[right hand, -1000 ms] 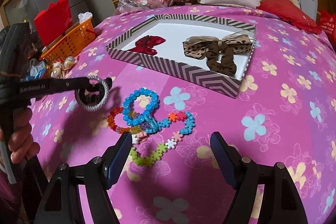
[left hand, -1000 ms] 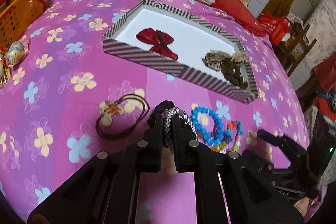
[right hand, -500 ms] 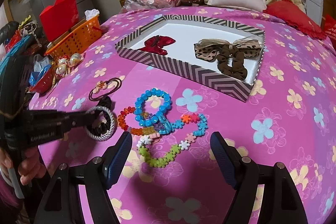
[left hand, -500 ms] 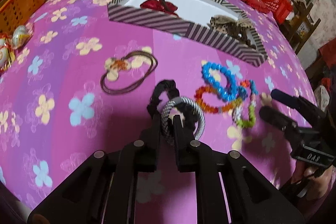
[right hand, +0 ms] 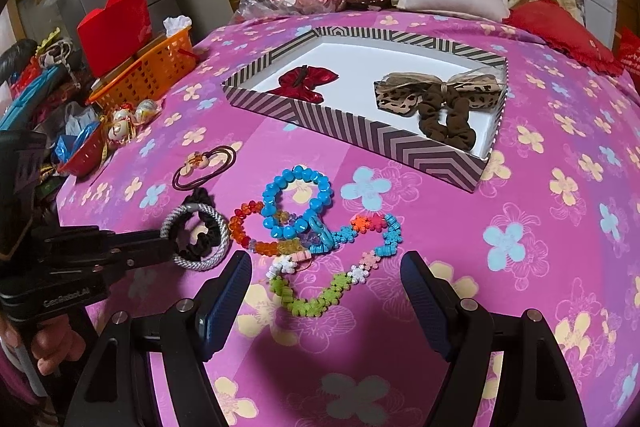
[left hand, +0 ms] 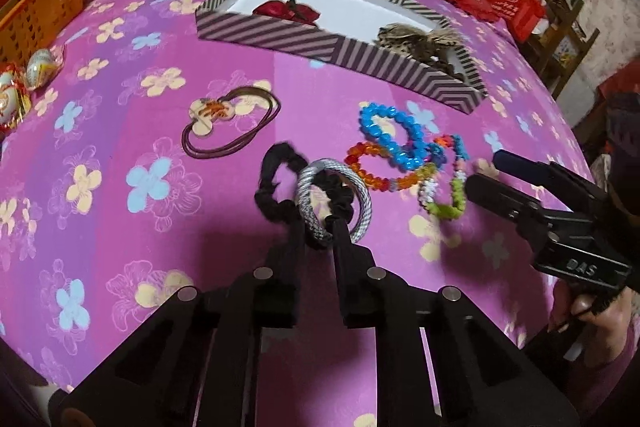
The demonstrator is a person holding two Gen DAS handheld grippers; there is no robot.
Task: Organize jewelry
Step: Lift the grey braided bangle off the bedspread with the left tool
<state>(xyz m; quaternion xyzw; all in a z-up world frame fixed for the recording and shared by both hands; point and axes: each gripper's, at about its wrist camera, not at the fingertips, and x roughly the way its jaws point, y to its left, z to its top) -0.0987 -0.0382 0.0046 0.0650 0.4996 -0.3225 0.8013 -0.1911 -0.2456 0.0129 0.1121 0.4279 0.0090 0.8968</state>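
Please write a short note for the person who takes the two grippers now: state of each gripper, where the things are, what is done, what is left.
Left gripper: shut on silver ring and black scrunchie, low over the bedspread.
Right gripper: open, empty, above the green chain.
Done: red bow and leopard bow lie in the striped box.
Left: held pair, bead bracelets, green chain, brown hair tie.

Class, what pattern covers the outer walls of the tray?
Dark and pale stripes, chevrons near one corner, on the tray; right wrist view.
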